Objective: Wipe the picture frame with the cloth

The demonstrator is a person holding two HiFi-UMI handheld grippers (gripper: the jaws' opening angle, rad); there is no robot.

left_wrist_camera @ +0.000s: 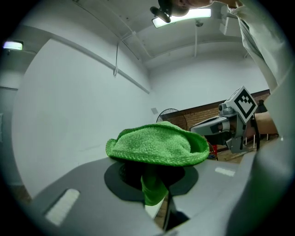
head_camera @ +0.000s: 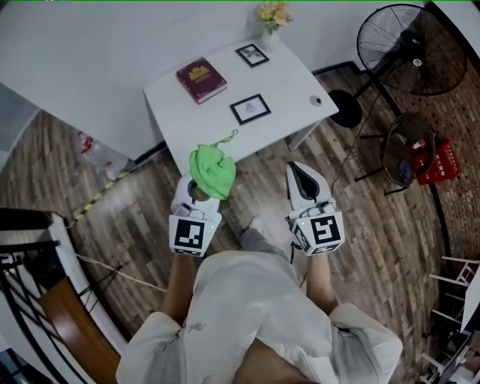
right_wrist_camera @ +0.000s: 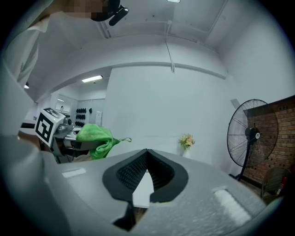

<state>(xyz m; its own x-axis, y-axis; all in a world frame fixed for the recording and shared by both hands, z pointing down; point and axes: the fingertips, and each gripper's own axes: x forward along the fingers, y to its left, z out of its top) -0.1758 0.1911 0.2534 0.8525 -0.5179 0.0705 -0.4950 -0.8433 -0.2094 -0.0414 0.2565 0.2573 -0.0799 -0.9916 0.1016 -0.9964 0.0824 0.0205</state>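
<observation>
Left tongs clamp green cloth, right tongs clenched empty, both short of table carrying red book (title unreadable), near picture frame, far picture frame, flowers; fan beside.

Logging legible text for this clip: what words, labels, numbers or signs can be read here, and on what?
No text here can be read.
Dark red book: gold cover print, too small to read.
Red container on the floor: white print, too blurred to read.
Marker cubes: square patterns only, no words.
</observation>
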